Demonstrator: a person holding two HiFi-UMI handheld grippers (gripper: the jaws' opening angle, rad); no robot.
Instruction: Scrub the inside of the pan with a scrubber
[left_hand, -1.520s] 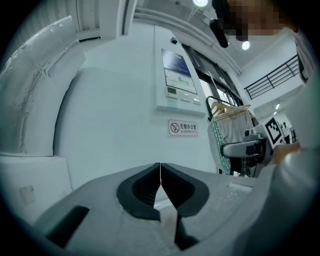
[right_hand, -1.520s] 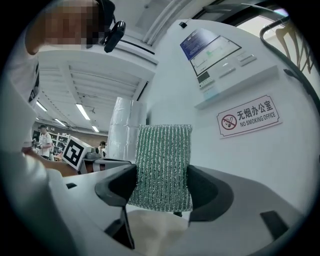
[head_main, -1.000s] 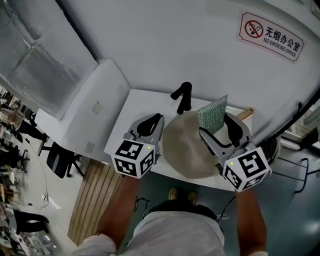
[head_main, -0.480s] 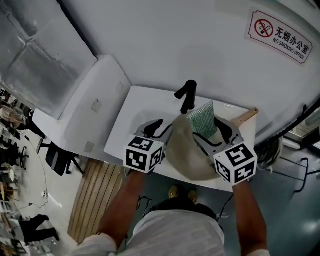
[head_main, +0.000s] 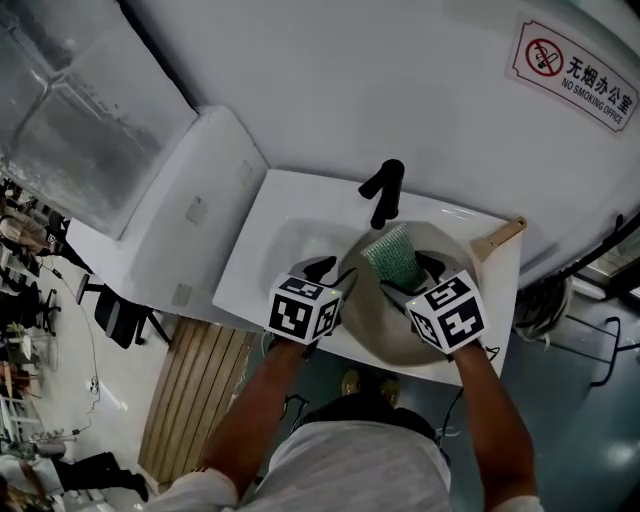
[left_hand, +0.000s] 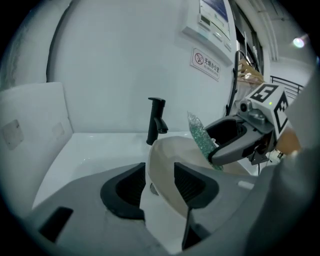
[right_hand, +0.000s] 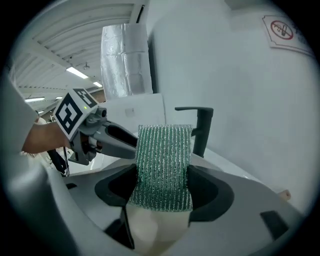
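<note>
Head view: angled down, left gripper (head_main: 333, 272), just opening, straddles pan (head_main: 385, 338) rim; right gripper (head_main: 410, 278) clamps scrubber (head_main: 390, 256).

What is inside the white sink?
The pan lies in the sink, wooden handle toward the back right corner, with the green scrubber over it. The basin floor beneath the pan is covered.

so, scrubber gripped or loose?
Gripped: the right gripper has its jaws shut on the green scrubber, which stands upright between them, above the pan.
</note>
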